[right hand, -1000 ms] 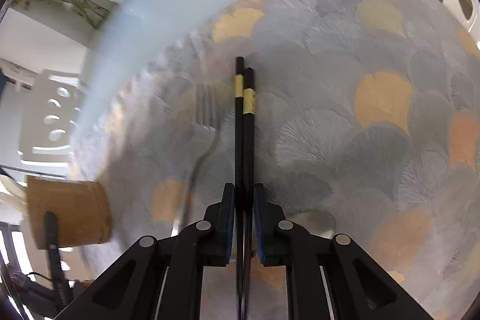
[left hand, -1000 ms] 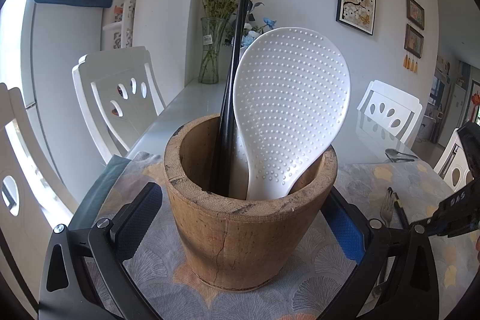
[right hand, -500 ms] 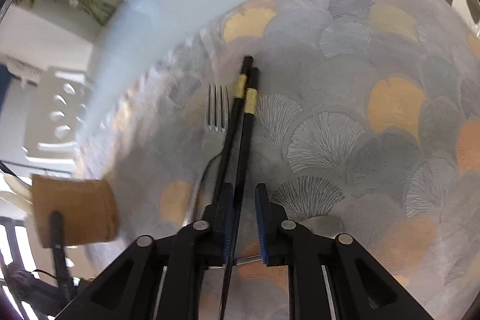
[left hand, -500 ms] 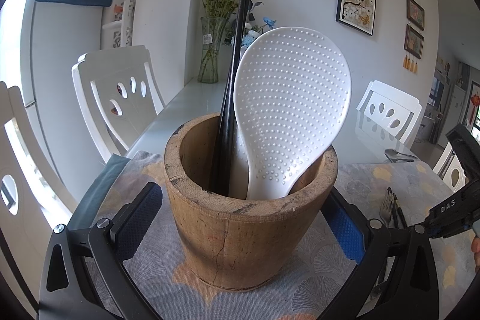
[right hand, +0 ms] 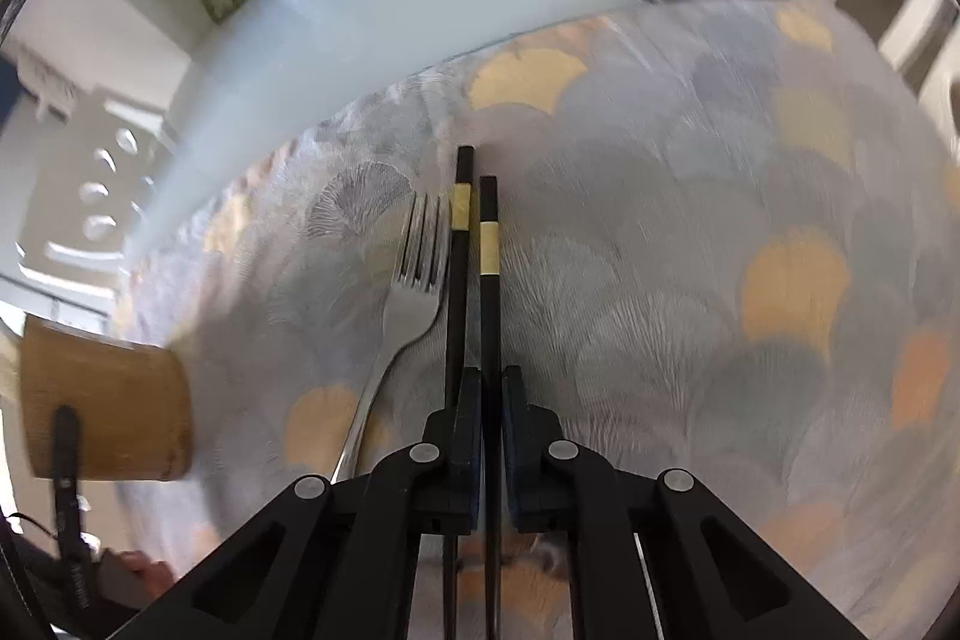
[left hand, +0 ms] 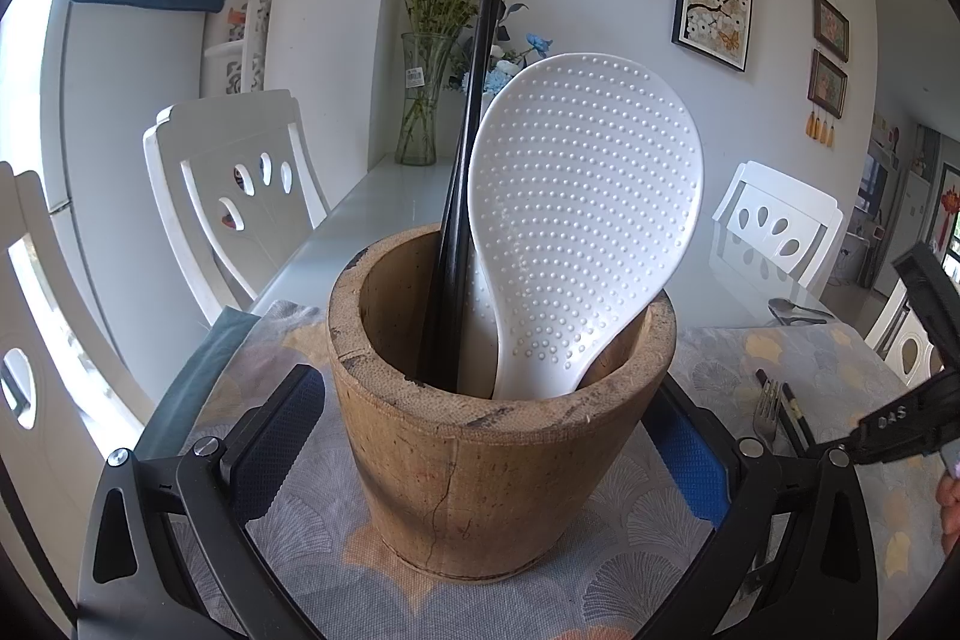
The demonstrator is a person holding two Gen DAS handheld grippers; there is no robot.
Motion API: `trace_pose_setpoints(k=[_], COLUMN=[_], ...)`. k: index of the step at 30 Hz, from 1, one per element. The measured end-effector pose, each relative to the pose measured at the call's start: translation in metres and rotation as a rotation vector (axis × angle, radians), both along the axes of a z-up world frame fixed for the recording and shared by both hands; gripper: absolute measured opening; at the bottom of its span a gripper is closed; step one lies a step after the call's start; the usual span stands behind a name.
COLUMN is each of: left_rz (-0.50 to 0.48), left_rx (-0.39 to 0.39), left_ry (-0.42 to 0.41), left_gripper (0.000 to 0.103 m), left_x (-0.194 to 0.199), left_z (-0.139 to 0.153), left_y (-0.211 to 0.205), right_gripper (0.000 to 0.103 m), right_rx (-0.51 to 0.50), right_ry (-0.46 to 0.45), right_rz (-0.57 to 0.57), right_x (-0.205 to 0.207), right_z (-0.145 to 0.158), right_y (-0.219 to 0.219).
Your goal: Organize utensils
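The right tool (right hand: 492, 430) is clenched on one chopstick (right hand: 489, 292); its mate (right hand: 457, 292) lies just left, outside the pads, beside the fork (right hand: 414, 280). Lift vertically, avoiding both. The left tool (left hand: 480, 466) straddles the cup (left hand: 498, 460), contact unclear; keep it steady.

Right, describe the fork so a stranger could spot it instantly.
Find the grey and gold fan-patterned cloth covering the table. On it, just off the right gripper, lies a silver fork beside two black chopsticks with gold bands. It is the only metal piece there, four tines pointing away.
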State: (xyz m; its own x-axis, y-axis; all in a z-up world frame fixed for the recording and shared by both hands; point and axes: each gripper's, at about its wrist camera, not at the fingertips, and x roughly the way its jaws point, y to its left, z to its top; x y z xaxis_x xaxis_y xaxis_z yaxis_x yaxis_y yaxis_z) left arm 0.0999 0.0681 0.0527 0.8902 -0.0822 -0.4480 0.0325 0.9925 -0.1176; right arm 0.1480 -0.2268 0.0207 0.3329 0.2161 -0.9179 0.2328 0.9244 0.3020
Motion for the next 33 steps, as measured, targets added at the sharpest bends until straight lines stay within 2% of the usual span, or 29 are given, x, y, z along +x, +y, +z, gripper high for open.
trace_pose_setpoints(k=[9,20,24,28,33], left_rz=[0.000,0.000,0.000,0.000,0.000], left_rx=[0.000,-0.001,-0.001,-0.002,-0.002], left_ry=[0.000,0.000,0.001,0.001,0.001], left_gripper=[0.103,0.103,0.103,0.103,0.103], left_x=[0.000,0.000,0.000,0.000,0.000], left_z=[0.000,0.000,0.000,0.000,0.000], left_y=[0.000,-0.001,0.000,0.000,0.000], right_gripper=[0.006,0.006,0.006,0.005,0.006], right_rx=[0.039,0.105,0.103,0.093,0.076], right_ry=[-0.080,-0.189,-0.265,-0.355,-0.502], right_rz=[0.044,0.234,0.297,0.312,0.342], right_x=[-0.027,-0.030,-0.032,-0.033,-0.031], right_z=[0.022,0.052,0.072,0.101,0.136], right_y=[0.010,0.064,0.086,0.100,0.117])
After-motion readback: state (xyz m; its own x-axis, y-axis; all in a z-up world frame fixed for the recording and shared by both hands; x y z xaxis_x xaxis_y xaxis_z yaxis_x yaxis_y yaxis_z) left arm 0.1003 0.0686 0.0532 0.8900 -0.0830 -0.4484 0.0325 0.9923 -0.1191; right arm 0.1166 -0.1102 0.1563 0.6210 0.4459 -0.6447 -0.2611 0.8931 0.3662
